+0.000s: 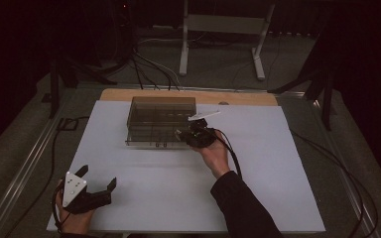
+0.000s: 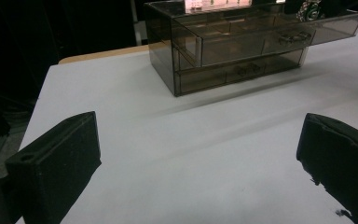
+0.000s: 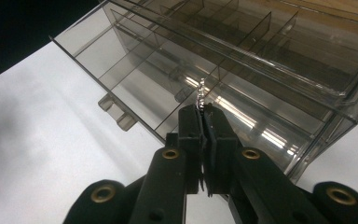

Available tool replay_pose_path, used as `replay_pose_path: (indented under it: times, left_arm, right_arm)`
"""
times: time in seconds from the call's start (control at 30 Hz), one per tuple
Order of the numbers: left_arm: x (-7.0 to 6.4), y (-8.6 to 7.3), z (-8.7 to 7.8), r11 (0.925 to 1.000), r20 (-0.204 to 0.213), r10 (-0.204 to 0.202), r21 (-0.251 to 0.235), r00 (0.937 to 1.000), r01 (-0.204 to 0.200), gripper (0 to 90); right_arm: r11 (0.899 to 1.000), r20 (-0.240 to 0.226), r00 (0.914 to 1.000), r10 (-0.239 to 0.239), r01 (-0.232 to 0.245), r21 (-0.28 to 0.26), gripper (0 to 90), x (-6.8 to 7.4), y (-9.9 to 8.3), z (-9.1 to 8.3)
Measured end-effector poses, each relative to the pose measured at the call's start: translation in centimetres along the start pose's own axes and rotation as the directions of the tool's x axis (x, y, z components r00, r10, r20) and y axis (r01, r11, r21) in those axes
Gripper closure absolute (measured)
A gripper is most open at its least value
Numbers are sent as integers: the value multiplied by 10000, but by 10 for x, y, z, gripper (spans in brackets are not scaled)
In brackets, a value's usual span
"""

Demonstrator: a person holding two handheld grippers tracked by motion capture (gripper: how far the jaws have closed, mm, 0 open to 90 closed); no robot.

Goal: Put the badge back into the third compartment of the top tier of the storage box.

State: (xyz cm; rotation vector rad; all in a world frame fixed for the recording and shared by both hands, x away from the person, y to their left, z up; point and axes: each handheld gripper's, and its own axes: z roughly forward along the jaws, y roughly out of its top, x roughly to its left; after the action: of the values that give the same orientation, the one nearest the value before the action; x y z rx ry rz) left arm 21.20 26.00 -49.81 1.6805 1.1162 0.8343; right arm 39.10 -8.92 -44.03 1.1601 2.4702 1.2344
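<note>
Right claw (image 3: 202, 114) pinching small shiny piece (image 3: 200, 95) over open drawer (image 3: 168, 88); left claw (image 1: 96, 178) spread.

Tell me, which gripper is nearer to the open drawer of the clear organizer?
The right gripper: it is at the open drawer, jaws shut on a small shiny item. The left gripper rests open near the table's front edge, far away.

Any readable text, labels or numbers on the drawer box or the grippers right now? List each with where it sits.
None can be read.
A pale label strip on top of the drawer box, seen in the left gripper view, carries pinkish marks: too blurred to read.
The grey plate on the left gripper: dots only, no lettering visible.
The right gripper, shut on a small shiny item: no markings visible.
</note>
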Motion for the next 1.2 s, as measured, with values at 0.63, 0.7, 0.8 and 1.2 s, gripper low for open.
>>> replay_pose_path:
  times: [0.63, 0.7, 0.8, 1.2]
  left_arm:
    - [0, 0, 0, 10000, -31, 37, 28, 10000, -37, 4]
    - [0, 0, 0, 10000, -36, 36, 14, 10000, -36, 4]
    - [0, 0, 0, 10000, -50, 40, 19, 10000, -40, 4]
    - [0, 0, 0, 10000, -76, 37, 23, 10000, -37, 4]
  right_arm:
    - [9999, 708, 9975, -2, 13, -157, 555, 0, 1, -3]
    - [9996, 701, 9975, -82, 102, -280, 506, 0, 2, -4]
    - [9985, 686, 9975, -141, 177, -522, 421, 1, 3, -8]
    - [9957, 1192, 9926, -252, 355, -850, 136, 0, 4, -19]
